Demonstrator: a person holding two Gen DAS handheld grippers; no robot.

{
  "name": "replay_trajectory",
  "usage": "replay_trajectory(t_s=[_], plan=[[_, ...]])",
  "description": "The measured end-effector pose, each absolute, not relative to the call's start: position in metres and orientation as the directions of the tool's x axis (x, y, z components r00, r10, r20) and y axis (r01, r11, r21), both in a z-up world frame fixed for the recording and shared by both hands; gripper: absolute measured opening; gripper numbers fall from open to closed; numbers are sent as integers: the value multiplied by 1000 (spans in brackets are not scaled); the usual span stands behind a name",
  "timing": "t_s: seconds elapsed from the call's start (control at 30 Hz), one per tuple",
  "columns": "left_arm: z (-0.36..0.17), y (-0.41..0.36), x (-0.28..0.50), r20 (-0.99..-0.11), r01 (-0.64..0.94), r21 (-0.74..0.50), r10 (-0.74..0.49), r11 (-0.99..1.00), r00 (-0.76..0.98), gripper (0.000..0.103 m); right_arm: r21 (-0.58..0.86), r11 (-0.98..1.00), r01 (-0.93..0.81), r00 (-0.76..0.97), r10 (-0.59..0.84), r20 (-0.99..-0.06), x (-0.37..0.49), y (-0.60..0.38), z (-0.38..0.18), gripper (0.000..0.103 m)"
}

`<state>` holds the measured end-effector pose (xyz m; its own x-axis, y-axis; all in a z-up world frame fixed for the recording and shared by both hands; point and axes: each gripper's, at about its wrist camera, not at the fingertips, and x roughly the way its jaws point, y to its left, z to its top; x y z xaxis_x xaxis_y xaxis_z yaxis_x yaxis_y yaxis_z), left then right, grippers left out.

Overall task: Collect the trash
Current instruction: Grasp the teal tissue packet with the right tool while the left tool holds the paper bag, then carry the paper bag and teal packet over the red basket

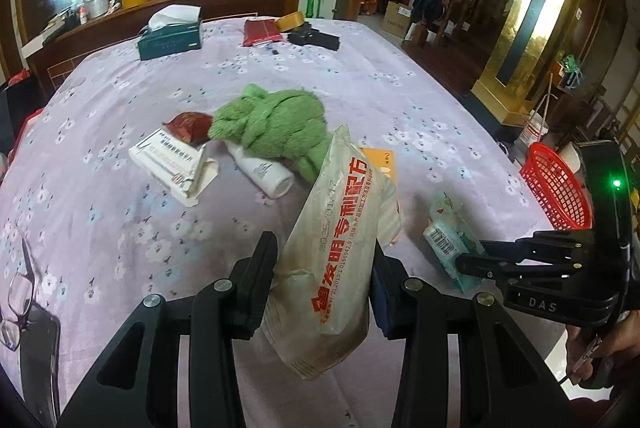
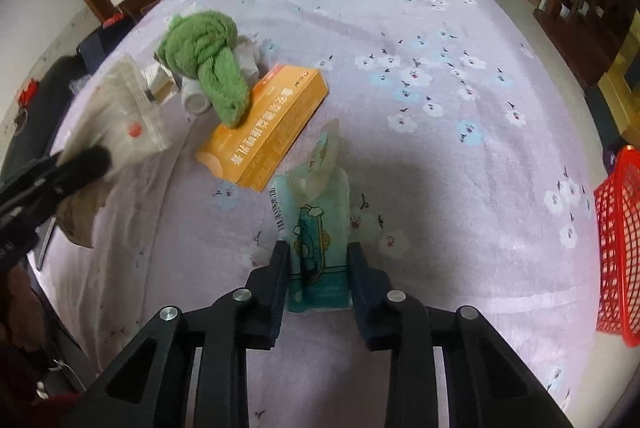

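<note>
The left gripper (image 1: 324, 284) is clenched on a crumpled white wrapper (image 1: 340, 228) with red print, carried clear of the table (image 1: 400, 88) so it hangs free between the jaws; I take it that it is kept aloft because it is trash bound for the red basket (image 2: 618, 248) at the table's right edge, and the person would rather gather a second piece before making the trip; the right gripper (image 2: 318, 270) is tipped steeply down over a small teal tissue packet (image 2: 316, 228) lying flat on the cloth just beside the orange box (image 2: 268, 124); its fingers (image 2: 280, 268) stand either side of the packet's near end and look to be pressing on it, though the packet still rests on the table, so I judge the grasp made but not yet lifted; farther back a green towel (image 1: 272, 120) drapes over a white bottle (image 1: 264, 172), hiding much of it, with a torn white carton (image 1: 172, 164) and a reddish wrapper (image 1: 188, 126) alongside; the basket is cut off at the frame edge in both views, so what it holds cannot be seen; the wrapper's far side shows only as a blur in the right wrist view; the packet's underside and the exact contact of the pads are hard to make out; of the person only a hand (image 1: 600, 352) at the right gripper's handle shows.
</note>
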<state>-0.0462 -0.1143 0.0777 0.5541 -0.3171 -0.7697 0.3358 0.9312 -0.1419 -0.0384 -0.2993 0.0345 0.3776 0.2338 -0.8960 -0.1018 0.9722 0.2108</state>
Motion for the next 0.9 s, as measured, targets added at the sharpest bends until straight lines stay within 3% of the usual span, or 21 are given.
replay_trajectory(t_s=[0.9], plan=[[107,-213,-50,-730,539,-131,-449,832,516,41,315,941,120,562,197,-804,-96,-387,106,29]])
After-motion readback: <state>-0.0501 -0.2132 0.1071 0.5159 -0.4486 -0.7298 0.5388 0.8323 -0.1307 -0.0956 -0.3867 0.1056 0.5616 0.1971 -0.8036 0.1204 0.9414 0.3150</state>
